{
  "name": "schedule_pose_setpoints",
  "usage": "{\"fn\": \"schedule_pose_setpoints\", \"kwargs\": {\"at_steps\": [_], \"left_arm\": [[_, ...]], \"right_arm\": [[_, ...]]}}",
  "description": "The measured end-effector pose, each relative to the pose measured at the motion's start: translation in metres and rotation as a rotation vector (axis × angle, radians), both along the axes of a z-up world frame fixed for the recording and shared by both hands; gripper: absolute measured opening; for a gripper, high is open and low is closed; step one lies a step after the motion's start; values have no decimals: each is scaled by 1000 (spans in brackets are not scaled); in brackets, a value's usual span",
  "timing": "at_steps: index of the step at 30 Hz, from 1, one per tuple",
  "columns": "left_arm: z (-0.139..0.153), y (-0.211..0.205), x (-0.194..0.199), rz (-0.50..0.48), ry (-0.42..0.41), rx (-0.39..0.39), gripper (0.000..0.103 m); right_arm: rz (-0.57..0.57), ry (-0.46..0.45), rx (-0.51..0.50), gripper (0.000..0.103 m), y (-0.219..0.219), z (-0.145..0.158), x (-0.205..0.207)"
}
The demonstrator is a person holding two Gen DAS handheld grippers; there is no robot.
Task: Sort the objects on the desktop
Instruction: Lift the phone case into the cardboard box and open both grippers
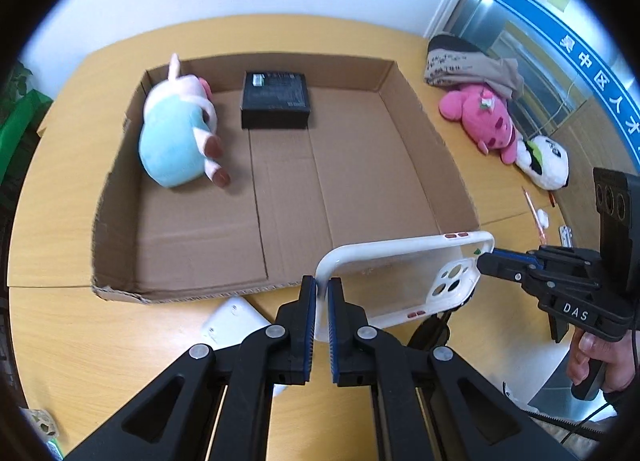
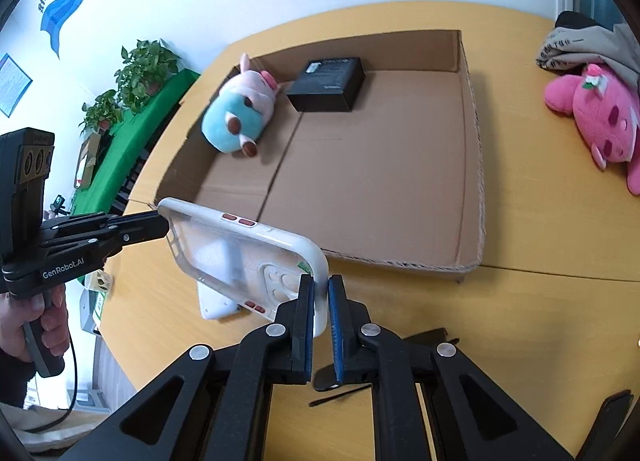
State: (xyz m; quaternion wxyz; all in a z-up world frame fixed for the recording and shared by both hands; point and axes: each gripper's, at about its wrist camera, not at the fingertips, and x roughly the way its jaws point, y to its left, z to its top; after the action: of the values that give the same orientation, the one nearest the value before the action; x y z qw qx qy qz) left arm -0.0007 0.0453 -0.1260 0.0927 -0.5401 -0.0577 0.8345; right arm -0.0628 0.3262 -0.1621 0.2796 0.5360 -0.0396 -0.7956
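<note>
A white and clear phone case (image 1: 404,277) hangs in the air over the near edge of the cardboard tray (image 1: 452,165). My left gripper (image 1: 319,297) is shut on one end of it. My right gripper (image 2: 319,297) is shut on the camera end of the phone case (image 2: 244,245); it shows in the left wrist view (image 1: 486,259) at the right. The left gripper shows in the right wrist view (image 2: 162,221) at the left. Inside the cardboard tray (image 2: 474,165) lie a blue and pink plush pig (image 1: 180,129) and a black box (image 1: 276,99).
On the wooden table (image 1: 80,325) a white power bank (image 1: 232,323) lies under the case. A pink plush (image 1: 480,117), a panda plush (image 1: 546,161) and a folded cloth (image 1: 468,61) lie right of the tray. Black sunglasses (image 2: 432,337) lie near my right gripper.
</note>
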Motion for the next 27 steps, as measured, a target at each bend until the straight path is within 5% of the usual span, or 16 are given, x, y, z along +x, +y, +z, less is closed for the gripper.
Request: {"fn": "schedule_pose_setpoints", "kwargs": {"at_steps": [27], "left_arm": [[20,-60,-18,39,42,25,5]], "right_arm": [[-12,37,-29,8,-53,20,-18]]}}
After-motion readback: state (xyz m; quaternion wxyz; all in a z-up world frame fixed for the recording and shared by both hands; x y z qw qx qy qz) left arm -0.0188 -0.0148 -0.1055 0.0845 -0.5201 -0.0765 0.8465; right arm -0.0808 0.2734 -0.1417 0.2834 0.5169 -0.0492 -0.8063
